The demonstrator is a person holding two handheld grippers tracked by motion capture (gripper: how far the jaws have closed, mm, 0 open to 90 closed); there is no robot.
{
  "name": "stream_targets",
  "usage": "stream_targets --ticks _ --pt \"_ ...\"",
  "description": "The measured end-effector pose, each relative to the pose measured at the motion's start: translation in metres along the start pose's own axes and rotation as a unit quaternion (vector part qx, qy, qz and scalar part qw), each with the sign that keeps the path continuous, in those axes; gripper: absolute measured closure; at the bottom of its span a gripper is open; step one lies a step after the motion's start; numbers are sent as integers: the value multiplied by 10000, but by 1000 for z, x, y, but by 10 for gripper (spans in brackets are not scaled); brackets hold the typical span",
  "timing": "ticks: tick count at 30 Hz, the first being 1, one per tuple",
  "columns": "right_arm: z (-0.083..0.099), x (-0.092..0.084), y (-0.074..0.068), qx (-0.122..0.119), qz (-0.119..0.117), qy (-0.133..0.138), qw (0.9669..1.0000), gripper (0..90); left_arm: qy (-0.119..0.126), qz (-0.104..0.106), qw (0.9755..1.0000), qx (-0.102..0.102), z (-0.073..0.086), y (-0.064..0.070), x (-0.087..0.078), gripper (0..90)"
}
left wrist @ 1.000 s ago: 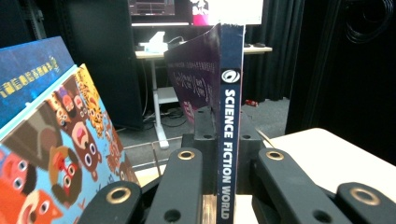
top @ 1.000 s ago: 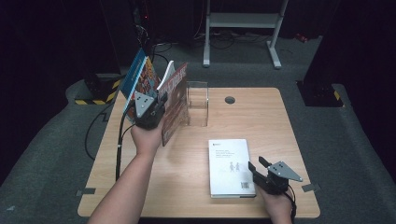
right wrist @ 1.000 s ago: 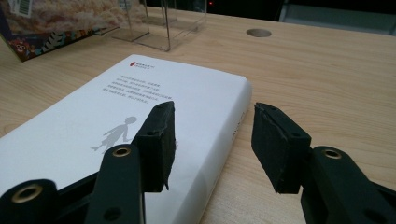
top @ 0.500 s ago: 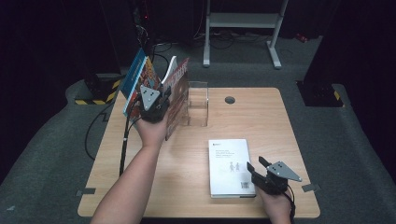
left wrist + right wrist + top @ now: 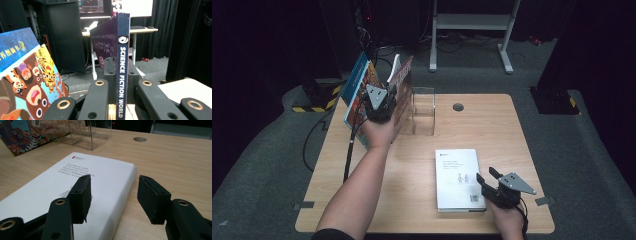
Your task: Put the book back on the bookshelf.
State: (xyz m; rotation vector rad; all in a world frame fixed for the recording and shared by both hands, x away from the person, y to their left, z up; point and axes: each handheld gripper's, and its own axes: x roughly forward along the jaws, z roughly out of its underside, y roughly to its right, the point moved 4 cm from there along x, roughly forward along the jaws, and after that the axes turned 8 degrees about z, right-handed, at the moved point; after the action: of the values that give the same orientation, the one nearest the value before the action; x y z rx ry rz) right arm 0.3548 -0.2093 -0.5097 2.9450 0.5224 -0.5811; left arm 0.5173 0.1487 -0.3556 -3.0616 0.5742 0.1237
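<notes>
My left gripper [image 5: 384, 95] is shut on the spine of a magazine [image 5: 122, 62] titled Science Fiction World and holds it upright over the table's far left. Its red cover [image 5: 404, 92] stands just left of a clear acrylic stand [image 5: 423, 110]. A white book [image 5: 458, 177] lies flat at the front right. My right gripper [image 5: 485, 175] sits low at that book's near right corner. Its jaws have just been opening and stand apart astride the book's edge [image 5: 113, 182], with the pads not touching it.
A colourful animal picture book [image 5: 357, 92] leans at the table's far left edge, close behind my left hand. A round cable hole [image 5: 457, 106] lies right of the stand. Bare wooden table [image 5: 512, 135] stretches to the right. Dark floor and desk legs lie beyond.
My left hand has carried the magazine a little to the right, closer to the clear stand. The right gripper has stayed beside the white book.
</notes>
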Motion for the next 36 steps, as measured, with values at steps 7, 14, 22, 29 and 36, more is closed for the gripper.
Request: stream_targets --ticks 7,14,22,29,36 --pt "0 -1 1 30 -9 3 10000 448 1 -79 10000 -5 4 0 11 839" --pt "0 -1 2 37 -7 20 10000 450 34 -92 10000 13 6 1 16 838" --pt "0 -2 2 54 -10 19 10000 452 76 -112 9999 -71 6 -1 20 839" --pt "0 -1 1 67 -44 28 10000 456 107 -279 9995 33 3 -4 22 839" --pt "0 -1 0 56 -55 36 10000 457 142 -216 9997 7 6 -1 25 839"
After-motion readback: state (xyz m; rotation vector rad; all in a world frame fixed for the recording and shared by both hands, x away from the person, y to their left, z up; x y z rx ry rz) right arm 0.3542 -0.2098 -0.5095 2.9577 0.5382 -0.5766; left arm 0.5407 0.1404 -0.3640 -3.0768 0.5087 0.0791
